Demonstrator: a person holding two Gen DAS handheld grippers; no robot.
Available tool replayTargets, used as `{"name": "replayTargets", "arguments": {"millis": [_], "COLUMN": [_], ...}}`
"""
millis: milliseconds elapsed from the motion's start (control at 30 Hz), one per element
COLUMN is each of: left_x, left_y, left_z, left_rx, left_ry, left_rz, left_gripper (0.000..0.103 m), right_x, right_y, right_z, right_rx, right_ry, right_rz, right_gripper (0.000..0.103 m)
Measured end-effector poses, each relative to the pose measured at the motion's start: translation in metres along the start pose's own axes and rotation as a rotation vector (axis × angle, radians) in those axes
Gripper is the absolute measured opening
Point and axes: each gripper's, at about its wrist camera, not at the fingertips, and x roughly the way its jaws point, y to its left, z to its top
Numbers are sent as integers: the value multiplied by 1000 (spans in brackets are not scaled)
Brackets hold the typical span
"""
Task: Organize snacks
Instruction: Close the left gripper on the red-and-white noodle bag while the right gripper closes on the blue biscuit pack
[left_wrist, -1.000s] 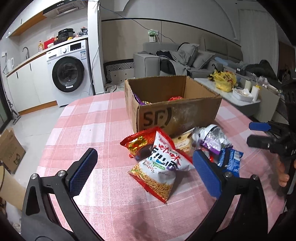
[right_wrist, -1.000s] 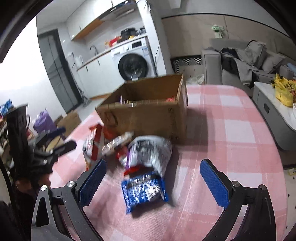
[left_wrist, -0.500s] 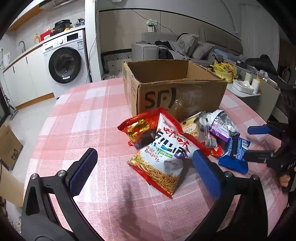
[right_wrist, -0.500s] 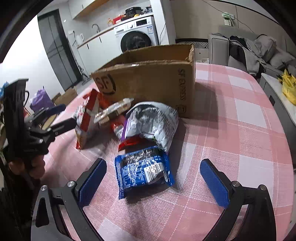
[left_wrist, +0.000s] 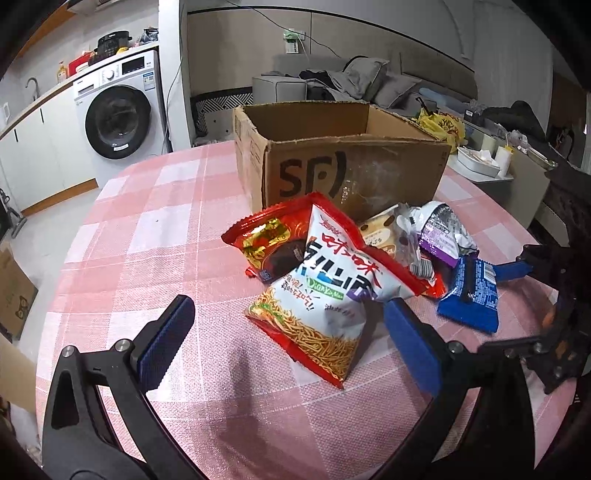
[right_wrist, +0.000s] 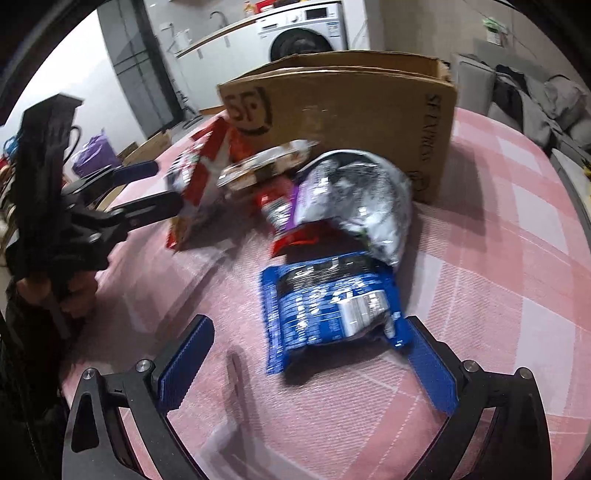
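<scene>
From the left wrist the left gripper, jaws wide open, hangs over a pink checked tablecloth where snack bags lie before a cardboard box, a washing machine and sofa behind, while from the right wrist the right gripper, also open, frames a blue packet

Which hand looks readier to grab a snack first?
The right. Its open tool already straddles the blue packet, one finger touching its corner. The left tool, also open, frames the white noodle bag, which overlaps other snacks.
</scene>
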Motion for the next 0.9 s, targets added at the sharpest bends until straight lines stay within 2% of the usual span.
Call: {"name": "replayTargets", "arguments": {"millis": [233, 300, 467, 600, 733, 900], "left_x": [7, 10, 19, 22, 27, 33], "left_y": [3, 5, 8, 8, 11, 18], "left_z": [-2, -2, -2, -2, -2, -1], "left_rx": [-8, -14, -16, -15, -22, -42], "left_ry": [15, 23, 45, 53, 65, 76], "left_rz": [-14, -18, -35, -39, -43, -49], "left_gripper": [102, 102, 102, 102, 102, 102], "right_x": [1, 2, 8, 7, 9, 17], "right_y": [-12, -11, -4, 4, 4, 18], "right_z": [6, 9, 10, 10, 13, 18], "right_rx": [63, 58, -1, -15, 4, -27], "right_ry": [-43, -45, -20, -10, -19, -23], "right_rz": [-22, -5, 7, 38, 16, -56], "right_gripper": [102, 101, 88, 85, 84, 76]}}
